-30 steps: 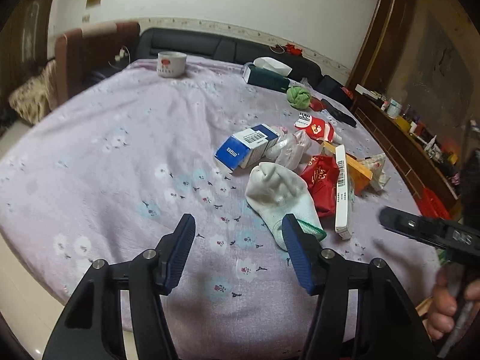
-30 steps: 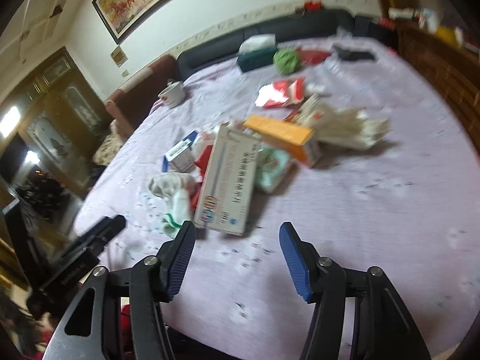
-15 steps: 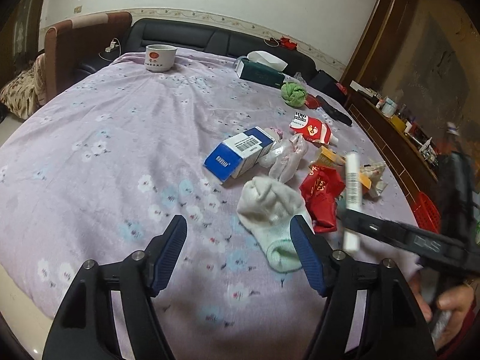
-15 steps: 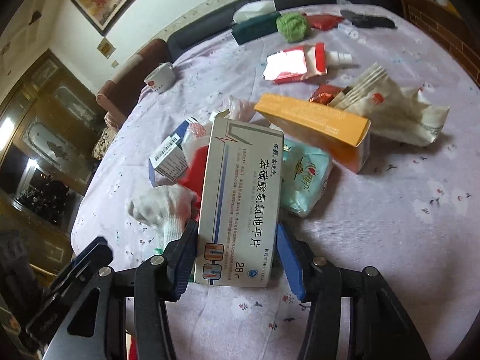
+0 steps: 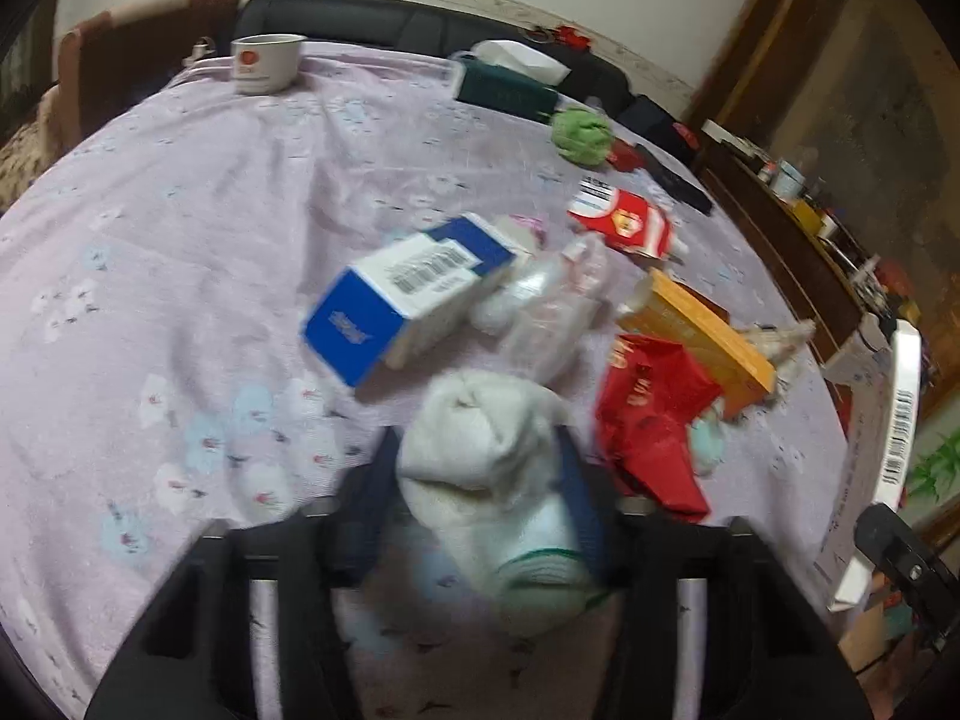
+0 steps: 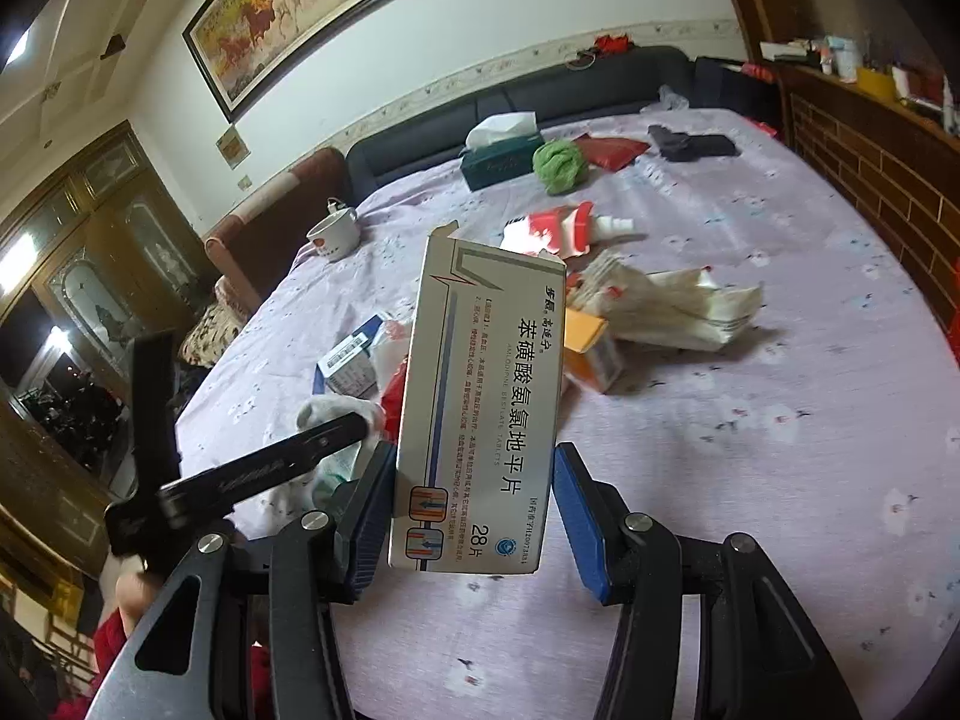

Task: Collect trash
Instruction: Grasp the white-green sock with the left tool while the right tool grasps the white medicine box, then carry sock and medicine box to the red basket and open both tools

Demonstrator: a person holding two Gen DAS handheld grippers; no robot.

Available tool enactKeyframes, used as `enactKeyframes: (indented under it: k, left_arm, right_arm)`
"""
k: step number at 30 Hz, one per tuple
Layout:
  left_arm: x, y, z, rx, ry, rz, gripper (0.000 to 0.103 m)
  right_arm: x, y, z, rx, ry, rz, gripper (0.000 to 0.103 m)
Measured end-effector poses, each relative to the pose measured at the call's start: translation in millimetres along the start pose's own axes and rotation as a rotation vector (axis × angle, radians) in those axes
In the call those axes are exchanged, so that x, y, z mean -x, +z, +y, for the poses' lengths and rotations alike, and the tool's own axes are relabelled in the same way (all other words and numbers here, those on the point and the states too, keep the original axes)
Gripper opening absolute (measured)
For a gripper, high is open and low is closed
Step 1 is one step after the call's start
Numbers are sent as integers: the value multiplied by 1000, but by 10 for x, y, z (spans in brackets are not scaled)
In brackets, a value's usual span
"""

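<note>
Right claw (image 6: 474, 504) now has the white medicine box (image 6: 480, 414) pinched and lifted off the counter (image 6: 750, 420): first piece collected. Left claw (image 5: 480, 492), part-open, has closed in around the white sock (image 5: 486, 468); grip unclear. Only left view shows the blue box (image 5: 408, 294) whole, frame centre.

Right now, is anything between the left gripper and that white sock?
Nothing visible. The white sock already sits between the left gripper fingers, with the red wrapper off to its right, not blocking.
</note>
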State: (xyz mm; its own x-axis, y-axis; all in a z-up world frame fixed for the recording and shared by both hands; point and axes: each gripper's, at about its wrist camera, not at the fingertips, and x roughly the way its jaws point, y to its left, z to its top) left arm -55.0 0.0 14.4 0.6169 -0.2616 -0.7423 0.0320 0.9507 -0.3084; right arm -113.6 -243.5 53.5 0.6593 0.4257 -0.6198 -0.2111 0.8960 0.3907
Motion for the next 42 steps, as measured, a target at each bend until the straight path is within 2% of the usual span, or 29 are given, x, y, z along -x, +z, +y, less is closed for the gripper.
enactKeyframes:
  k: [2,10,17,23,30,42]
  left_arm:
    - [37,-39,-35,-15,13,-37,28]
    - [420,-207,-305,-122,69,-186,27]
    - [538,-199,-616,-209,30,-201,27]
    - [546,-106,-976,-274,-58,-180,27]
    - [408,34,-1721,-383,-171,-133,27]
    - [-20,19,-3574,-588,-386,-38,27]
  right_arm:
    - [29,-19,-11,4,-7,-9,56]
    - [42,-126,-84,53,-90,-38,56]
    - [24,-121,-170,51,-119,-36,56]
    - [175,-39,-391,-7,-135,-60,56]
    - [574,66,-905,-129,-164,-118,56]
    - [1731,241,-2282,-372,-306,-286,56]
